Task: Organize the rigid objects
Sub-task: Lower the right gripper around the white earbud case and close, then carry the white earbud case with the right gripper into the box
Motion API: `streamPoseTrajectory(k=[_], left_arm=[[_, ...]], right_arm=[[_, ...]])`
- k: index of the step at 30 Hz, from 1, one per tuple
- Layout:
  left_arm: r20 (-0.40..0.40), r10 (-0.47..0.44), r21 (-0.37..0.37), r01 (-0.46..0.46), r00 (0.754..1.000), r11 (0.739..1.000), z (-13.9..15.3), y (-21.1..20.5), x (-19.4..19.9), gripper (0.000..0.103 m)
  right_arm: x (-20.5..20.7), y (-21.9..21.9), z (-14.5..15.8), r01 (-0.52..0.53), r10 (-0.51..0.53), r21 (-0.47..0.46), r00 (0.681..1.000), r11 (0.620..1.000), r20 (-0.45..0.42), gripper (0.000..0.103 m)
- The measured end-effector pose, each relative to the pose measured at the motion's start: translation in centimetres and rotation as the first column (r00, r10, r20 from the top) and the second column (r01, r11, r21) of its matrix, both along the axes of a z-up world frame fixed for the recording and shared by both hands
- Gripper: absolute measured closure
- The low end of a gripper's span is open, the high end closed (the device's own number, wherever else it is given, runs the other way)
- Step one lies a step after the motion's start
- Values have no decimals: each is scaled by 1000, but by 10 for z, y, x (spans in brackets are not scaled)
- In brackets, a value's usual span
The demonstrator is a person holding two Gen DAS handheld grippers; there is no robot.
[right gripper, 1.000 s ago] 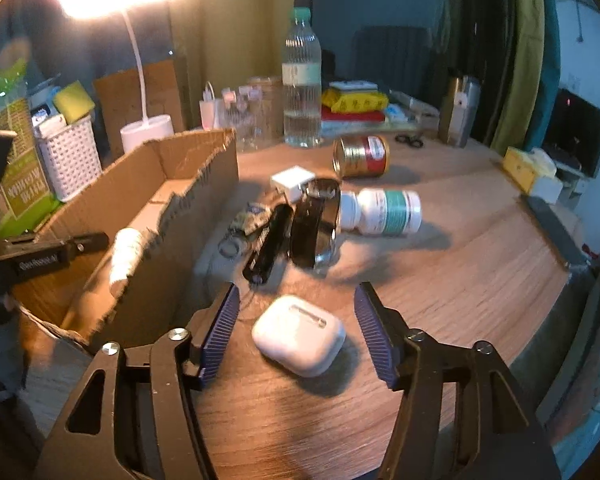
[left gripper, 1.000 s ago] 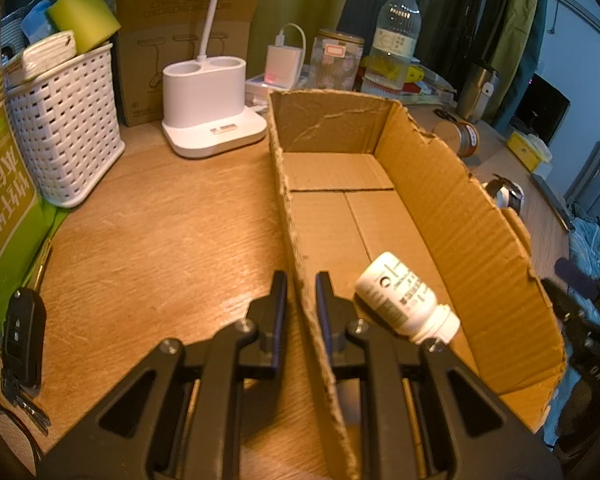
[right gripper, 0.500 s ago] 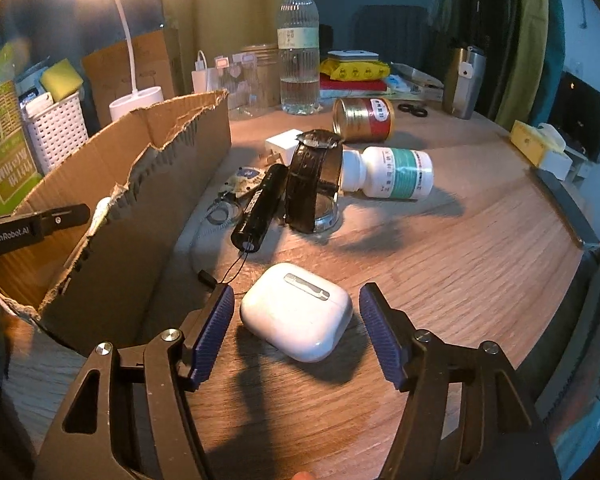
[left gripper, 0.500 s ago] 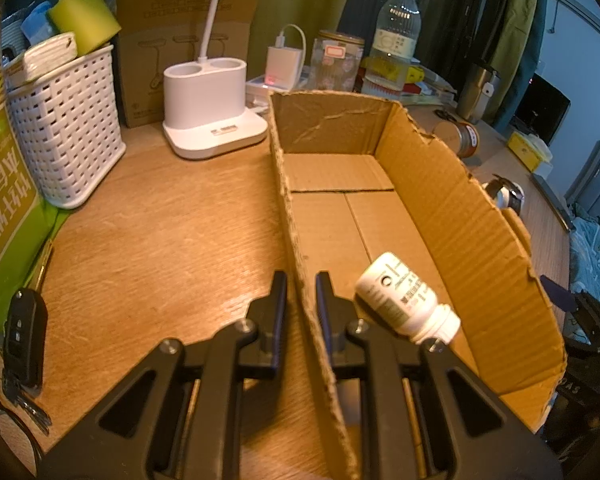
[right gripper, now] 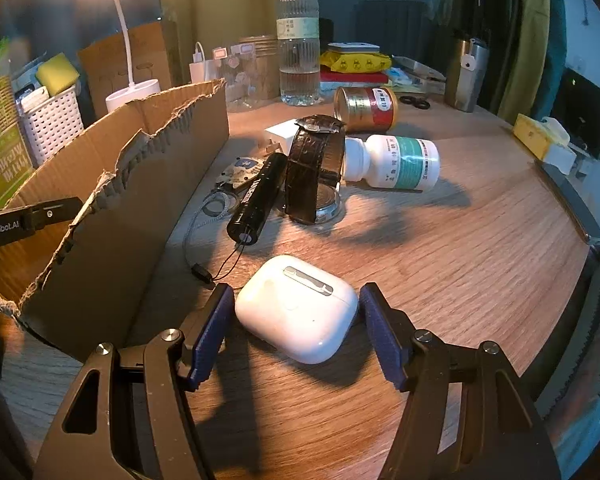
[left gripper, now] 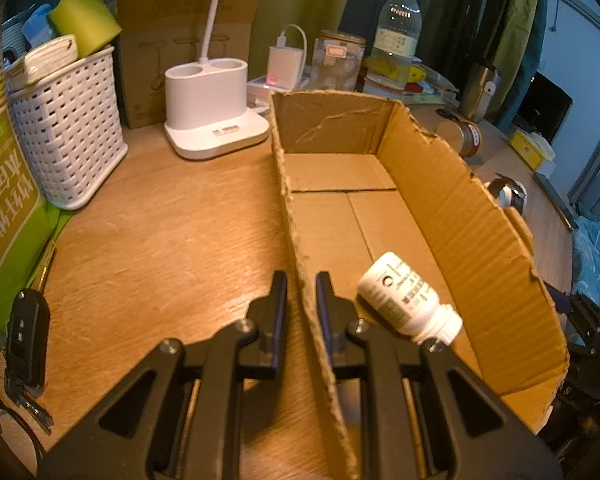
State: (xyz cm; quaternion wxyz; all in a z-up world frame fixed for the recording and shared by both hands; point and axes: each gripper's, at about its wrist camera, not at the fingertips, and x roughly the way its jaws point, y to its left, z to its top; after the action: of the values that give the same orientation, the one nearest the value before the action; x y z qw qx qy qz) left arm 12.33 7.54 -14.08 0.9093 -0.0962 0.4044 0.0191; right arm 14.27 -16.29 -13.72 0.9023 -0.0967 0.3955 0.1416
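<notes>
While your left gripper (left gripper: pixel 301 292) clamps the box (left gripper: pixel 452 184) wall, your right gripper (right gripper: pixel 296 312) stands wide around the white case (right gripper: pixel 296 308), pads clear of it. Just beyond lie a cord (right gripper: pixel 204 272), flashlight (right gripper: pixel 258 196) and watch (right gripper: pixel 314 168); the box wall rises at left, a bottle (left gripper: pixel 408 300) inside.

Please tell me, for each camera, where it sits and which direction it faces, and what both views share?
Left wrist: sits on the left gripper, facing down along fingers clamped on the cardboard box wall; a white bottle lies inside.
Right wrist: sits on the right gripper, facing down at the white earbud case between its open fingers.
Shared: the box, desk lamp, white basket.
</notes>
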Motion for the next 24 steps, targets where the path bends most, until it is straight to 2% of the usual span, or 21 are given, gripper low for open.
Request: streamPoseTrajectory(k=[3, 15, 24], left_arm=[[1, 0, 0, 0, 1000, 1000, 0, 0, 0, 87], [0, 0, 0, 0, 1000, 1000, 0, 0, 0, 87], [0, 0, 1, 0, 1000, 1000, 0, 0, 0, 87]], right_arm=[[0, 0, 0, 1, -1, 0, 1000, 1000, 3, 40], [-1, 0, 1, 0, 0, 2, 1000, 1000, 5, 41], [-2, -2, 13, 7, -7, 11, 1000, 1000, 30, 41]])
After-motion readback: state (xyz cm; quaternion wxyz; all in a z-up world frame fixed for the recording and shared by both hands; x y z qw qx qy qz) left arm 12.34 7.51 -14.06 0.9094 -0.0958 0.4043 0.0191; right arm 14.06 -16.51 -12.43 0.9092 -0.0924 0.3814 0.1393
